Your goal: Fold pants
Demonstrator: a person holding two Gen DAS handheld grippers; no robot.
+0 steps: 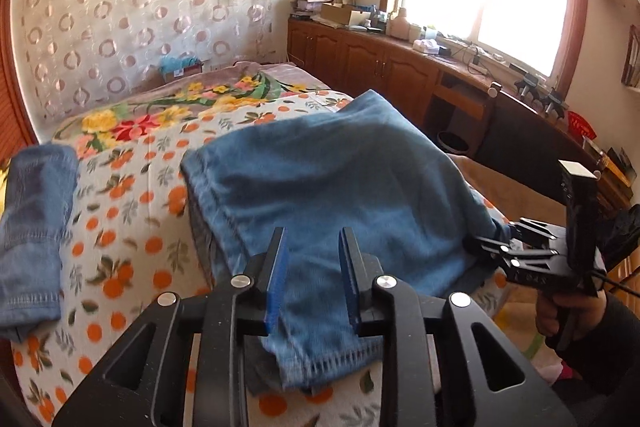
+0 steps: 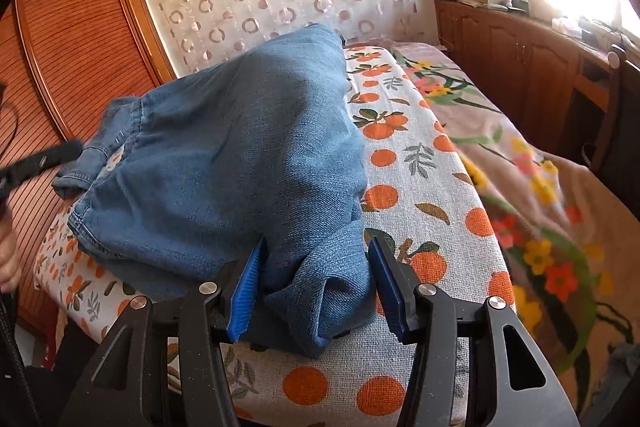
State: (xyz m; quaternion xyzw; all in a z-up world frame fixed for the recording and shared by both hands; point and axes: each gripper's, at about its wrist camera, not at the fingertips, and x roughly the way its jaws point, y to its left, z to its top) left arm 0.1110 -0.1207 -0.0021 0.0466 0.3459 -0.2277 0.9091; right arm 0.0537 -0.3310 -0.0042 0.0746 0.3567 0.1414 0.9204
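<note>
Second folded denim piece (image 1: 34,227) at 9 o'clock of left wrist view, on orange-print bedspread (image 1: 132,227), well apart from main garment. Blue jeans (image 1: 340,179) heaped mid-bed, hem corner lying between left gripper (image 1: 314,247) pads without pressing contact: released, jaws parted. Right gripper (image 2: 316,263) at 3 o'clock of that view, hand (image 1: 568,311) on grip; clenched on bunched jeans fold. Floral blanket (image 2: 540,195) at 3 o'clock of right wrist view.

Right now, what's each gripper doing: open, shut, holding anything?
Left gripper: open, jeans hem between the pads, not pinched.
Right gripper: bunched jeans fill the gap; whether it grips cannot be told.
</note>
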